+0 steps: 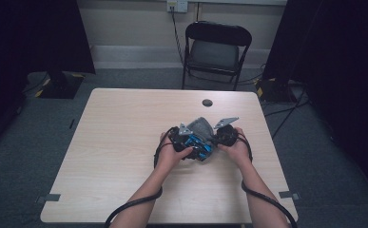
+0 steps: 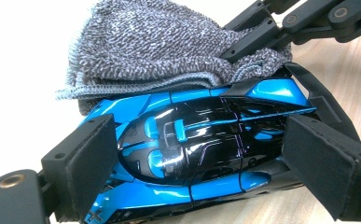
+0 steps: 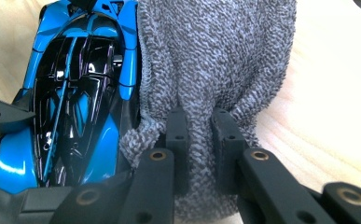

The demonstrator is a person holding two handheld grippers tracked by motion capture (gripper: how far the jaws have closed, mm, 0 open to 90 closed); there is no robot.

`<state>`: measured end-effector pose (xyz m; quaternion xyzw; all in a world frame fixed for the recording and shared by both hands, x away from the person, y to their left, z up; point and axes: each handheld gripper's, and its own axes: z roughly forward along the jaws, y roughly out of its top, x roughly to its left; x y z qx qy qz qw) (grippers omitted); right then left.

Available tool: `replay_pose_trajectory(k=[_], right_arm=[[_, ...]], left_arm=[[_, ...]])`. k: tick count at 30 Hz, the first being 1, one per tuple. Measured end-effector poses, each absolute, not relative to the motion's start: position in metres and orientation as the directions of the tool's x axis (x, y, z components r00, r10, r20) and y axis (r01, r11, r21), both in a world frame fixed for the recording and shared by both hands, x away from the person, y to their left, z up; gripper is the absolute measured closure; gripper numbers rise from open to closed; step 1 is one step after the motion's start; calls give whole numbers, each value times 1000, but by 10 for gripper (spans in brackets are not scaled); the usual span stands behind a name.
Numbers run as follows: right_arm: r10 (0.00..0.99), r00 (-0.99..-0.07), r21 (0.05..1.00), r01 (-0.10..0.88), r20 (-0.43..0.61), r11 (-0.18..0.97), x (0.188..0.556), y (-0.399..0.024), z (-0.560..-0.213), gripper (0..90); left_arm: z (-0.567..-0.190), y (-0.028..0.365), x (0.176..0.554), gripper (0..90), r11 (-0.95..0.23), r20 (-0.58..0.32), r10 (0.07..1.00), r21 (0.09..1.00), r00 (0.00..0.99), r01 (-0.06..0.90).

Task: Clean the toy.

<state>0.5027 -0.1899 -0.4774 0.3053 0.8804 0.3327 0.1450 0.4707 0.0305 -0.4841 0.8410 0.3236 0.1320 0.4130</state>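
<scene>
A glossy blue and black toy car (image 2: 201, 144) lies between the two wide black pads (image 2: 87, 161) of my left gripper (image 2: 201, 163), which press on its nose and tail. A grey knitted cloth (image 2: 169, 46) is bunched against the car's side. My right gripper (image 3: 201, 135) is shut on a fold of that grey cloth (image 3: 215, 60), with the toy car (image 3: 75, 93) right beside it. In the high view both hands hold the grippers together at the table's middle, the left gripper (image 1: 184, 140) on the car (image 1: 196, 142), the right gripper (image 1: 222, 133) at the cloth (image 1: 201, 126).
The pale wooden table (image 1: 124, 142) has a round dark cable hole (image 1: 207, 102) near its far edge. A black folding chair (image 1: 215, 50) stands behind the table. Cables trail from both grippers off the near edge.
</scene>
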Motion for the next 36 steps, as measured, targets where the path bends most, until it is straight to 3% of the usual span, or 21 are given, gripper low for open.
replay_pose_trajectory(k=[36], right_arm=[[655,-755,685,472,-11,555,481,-221,-480,790]], left_arm=[[-484,30,470,105,-446,-47,655,782,754,436]])
